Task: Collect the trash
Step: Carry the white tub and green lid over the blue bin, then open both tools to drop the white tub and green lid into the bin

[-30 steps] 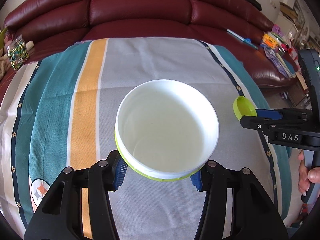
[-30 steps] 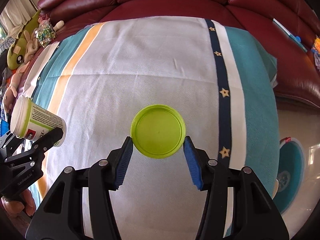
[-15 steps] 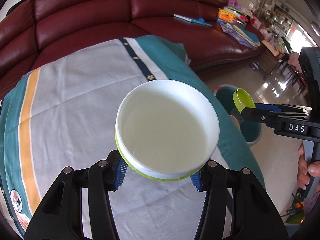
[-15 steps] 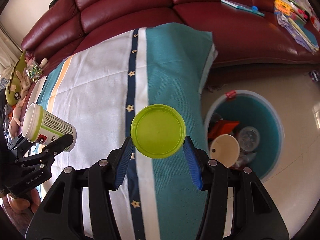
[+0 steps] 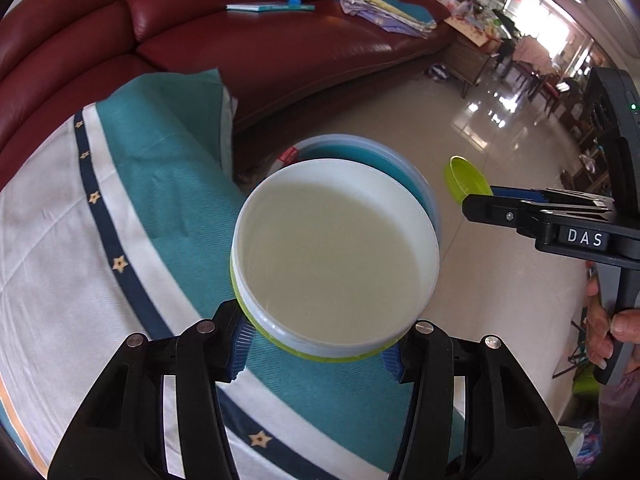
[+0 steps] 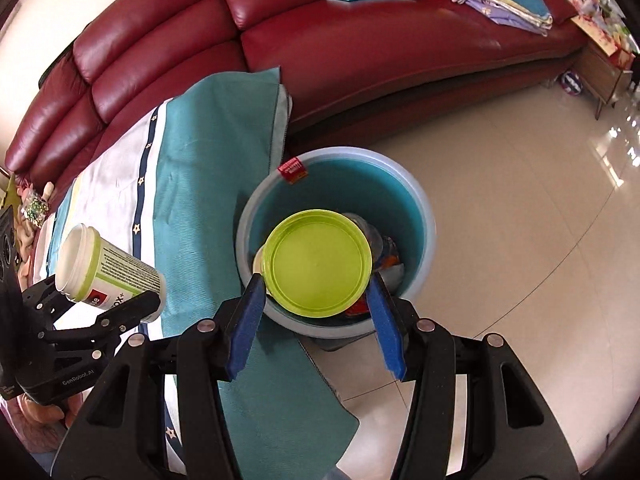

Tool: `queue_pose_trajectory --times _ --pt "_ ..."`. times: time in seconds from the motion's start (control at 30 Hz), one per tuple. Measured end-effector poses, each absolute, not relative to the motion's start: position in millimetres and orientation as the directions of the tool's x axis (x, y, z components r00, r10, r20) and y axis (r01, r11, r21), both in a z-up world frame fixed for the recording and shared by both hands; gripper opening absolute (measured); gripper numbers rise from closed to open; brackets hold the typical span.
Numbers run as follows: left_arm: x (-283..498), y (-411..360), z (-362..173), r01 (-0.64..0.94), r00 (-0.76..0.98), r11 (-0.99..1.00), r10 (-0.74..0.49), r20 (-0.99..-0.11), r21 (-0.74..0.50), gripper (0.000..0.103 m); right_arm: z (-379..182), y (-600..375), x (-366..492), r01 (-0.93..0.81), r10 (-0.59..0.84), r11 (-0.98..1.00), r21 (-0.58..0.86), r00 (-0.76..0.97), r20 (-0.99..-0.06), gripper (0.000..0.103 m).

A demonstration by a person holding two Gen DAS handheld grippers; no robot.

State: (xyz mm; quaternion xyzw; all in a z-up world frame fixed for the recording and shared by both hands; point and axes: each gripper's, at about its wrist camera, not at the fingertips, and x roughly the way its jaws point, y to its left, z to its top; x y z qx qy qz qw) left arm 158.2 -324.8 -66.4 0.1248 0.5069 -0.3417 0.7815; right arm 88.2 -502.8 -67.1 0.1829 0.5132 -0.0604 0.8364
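We carry both pieces to the round blue plastic bin (image 6: 416, 216), which already holds other rubbish; our right hand-held gripper (image 6: 316, 304) clamps the round lime-green plastic lid (image 6: 318, 262) above its mouth; our left hand-held gripper (image 5: 320, 342) grips the empty white plastic tub (image 5: 334, 252) at the bin's edge, so both drops remain.

The bin (image 6: 420, 216) stood on the floor (image 6: 520, 240), just right of the cloth-covered table (image 6: 192, 184), with the sofa (image 6: 360, 48) behind both. The lid (image 6: 318, 262) hung over the bin's opening; the tub (image 6: 108, 272) hung left of it, above the cloth. Trash lay in the bin.
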Motion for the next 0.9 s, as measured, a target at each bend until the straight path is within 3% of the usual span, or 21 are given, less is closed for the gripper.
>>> queue_pose_trajectory --times 0.27,0.33,0.53,0.9 --pt "165.5 -365.0 -86.8 0.680 0.206 0.717 -0.383 -0.900 -0.150 0.053 -102.3 -525.4 96.2 0.307 0.176 0.898 0.316 0.406 -0.897 0.051" --pt "171.0 -369.3 -90.9 0.677 0.200 0.720 -0.376 -0.905 -0.150 0.053 -107.1 -529.1 100.9 0.314 0.201 0.887 0.339 0.399 -0.895 0.061" --pt "178.6 -385.8 -100.4 0.685 0.175 0.711 -0.371 -0.912 -0.158 0.053 -105.4 -541.1 105.6 0.332 0.186 0.880 0.340 0.418 -0.889 0.074" --pt "181.0 -423.8 -119.9 0.711 0.106 0.673 -0.388 -0.916 -0.203 0.054 -103.8 -574.8 96.7 0.432 0.129 0.844 0.318 0.412 -0.902 0.083"
